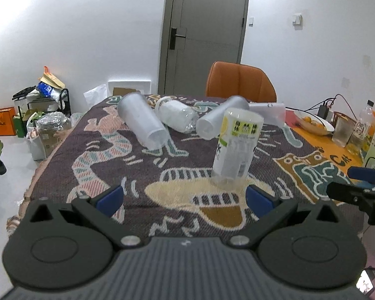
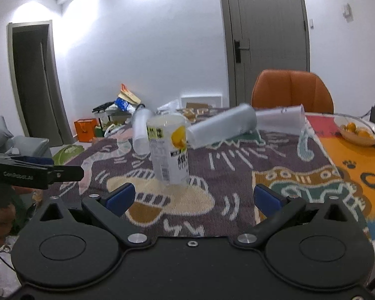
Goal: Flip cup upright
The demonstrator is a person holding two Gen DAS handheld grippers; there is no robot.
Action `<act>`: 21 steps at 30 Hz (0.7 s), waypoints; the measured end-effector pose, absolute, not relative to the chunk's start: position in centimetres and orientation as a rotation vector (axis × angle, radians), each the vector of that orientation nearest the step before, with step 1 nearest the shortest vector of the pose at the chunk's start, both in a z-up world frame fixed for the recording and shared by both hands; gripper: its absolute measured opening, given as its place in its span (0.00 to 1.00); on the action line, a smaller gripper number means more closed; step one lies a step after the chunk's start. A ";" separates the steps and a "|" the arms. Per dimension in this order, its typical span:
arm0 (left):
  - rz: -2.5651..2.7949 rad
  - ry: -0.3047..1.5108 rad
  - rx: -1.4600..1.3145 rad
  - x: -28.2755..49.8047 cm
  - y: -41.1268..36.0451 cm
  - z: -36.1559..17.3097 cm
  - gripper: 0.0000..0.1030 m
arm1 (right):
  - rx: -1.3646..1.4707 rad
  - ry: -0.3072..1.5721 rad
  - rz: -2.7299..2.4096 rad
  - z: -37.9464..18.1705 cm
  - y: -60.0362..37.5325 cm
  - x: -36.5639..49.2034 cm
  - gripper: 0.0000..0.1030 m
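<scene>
A clear plastic cup (image 1: 236,147) with a printed lemon label stands on the patterned tablecloth (image 1: 92,150), mouth up and leaning slightly, just ahead of both grippers. Behind it several other cups lie on their sides: a frosted cup (image 1: 143,122), a clear ribbed one (image 1: 176,116) and a grey one (image 1: 220,118). The left gripper (image 1: 185,196) has its blue-padded fingers spread wide and holds nothing; the right gripper (image 2: 193,197) is likewise wide apart and empty.

The labelled cup looks thin-walled, light and easily dented, with a smooth surface that could slip or tip at a nudge. A lying cup is probably best taken across its middle, squeezed gently, since a hard pinch would likely buckle the wall. The round sides may roll away on the cloth.
</scene>
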State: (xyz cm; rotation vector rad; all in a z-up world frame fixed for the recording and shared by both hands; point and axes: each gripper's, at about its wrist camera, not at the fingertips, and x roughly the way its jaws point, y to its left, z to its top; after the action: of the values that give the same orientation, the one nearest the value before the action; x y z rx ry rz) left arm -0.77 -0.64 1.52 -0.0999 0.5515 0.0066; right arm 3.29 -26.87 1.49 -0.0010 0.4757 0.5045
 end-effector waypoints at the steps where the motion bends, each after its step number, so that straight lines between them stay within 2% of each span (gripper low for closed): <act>1: 0.010 0.560 -0.105 -0.8 -0.4 1.3 1.00 | 0.001 0.485 0.505 1.3 -26.9 3.3 1.00; 21: 0.009 0.593 -0.100 -1.2 -0.1 0.6 1.00 | 0.015 0.525 0.515 0.2 -26.0 3.5 1.00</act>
State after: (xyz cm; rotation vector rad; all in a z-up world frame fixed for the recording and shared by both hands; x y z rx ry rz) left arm -1.23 -0.06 0.64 -0.0998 0.5925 0.0085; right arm 3.48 -25.97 0.21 0.0147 0.5246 0.5146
